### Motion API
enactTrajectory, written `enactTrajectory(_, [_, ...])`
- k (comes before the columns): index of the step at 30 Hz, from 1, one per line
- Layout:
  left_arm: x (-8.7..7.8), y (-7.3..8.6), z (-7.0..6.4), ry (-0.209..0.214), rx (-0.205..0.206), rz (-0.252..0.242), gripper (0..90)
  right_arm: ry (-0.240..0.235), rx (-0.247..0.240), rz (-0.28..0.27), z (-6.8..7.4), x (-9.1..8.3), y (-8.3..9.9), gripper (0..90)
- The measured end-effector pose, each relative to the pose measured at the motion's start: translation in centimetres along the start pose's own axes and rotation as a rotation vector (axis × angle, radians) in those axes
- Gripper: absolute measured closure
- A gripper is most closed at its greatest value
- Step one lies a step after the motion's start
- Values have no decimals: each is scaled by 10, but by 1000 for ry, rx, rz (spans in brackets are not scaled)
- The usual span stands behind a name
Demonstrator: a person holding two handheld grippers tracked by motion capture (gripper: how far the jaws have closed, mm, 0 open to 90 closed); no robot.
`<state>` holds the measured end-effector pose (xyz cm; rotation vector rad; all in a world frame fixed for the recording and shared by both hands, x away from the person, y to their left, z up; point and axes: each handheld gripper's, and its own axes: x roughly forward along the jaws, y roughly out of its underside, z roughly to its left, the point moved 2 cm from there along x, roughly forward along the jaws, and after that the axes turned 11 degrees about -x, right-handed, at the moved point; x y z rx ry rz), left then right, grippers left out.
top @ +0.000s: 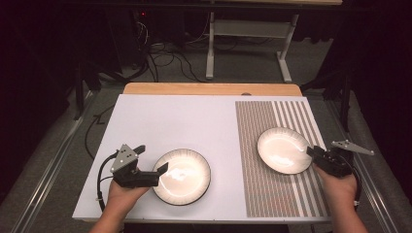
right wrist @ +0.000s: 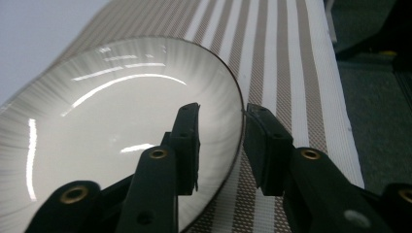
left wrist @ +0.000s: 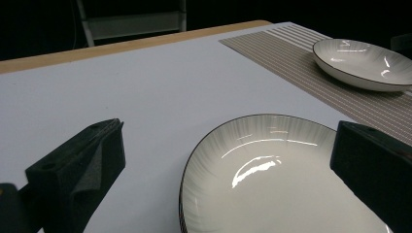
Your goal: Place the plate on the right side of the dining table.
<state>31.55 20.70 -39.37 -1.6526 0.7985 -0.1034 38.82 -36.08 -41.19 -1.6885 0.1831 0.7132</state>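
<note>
now both glossy white plates [top: 182, 175] [top: 283, 149]: left hand-held gripper [top: 156, 171] open, right [top: 311, 151] straddling a rim.

Near plate [left wrist: 272, 179] cut off at bottom edge; right tongs [right wrist: 221, 145] hide far plate [right wrist: 97, 126] rim.
</note>
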Motion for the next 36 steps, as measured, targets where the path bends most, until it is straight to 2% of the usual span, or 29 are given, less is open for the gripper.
enactTrajectory(6, [-5,-1,2,-1,-7,-14,0,-44,-73,-104,21,-16,-8,520])
enactTrajectory(7, [-5,-1,2,-1,-7,-14,0,-44,-73,-104,21,-16,-8,520])
enactTrajectory(8, [-7,-1,2,2,-8,-17,0,-57,-82,-119,26,-19,-10,496])
enactTrajectory(9, [-8,-1,1,-1,-5,-22,0,-93,-97,-156,37,-25,-13,424])
enactTrajectory(12, [-10,-1,1,0,-3,-26,0,-149,-123,-176,53,-30,-16,353])
enactTrajectory(15, [-11,-2,0,0,1,-33,0,-196,-179,-199,73,-35,-20,262])
enactTrajectory(21, [-9,-1,-4,3,17,-30,0,-252,-234,-234,106,-41,-23,96])
enactTrajectory(22, [-9,-1,-4,3,17,-30,0,-252,-234,-234,106,-41,-23,96])
enactTrajectory(25, [-9,-1,-7,9,16,-38,0,-285,-258,-248,120,-44,-23,35])
enactTrajectory(29, [-10,-2,-11,30,8,-48,0,-286,-266,-269,130,-48,-23,4])
enactTrajectory(36, [-11,-2,-11,28,10,-51,0,-289,-285,-278,134,-49,-23,4])
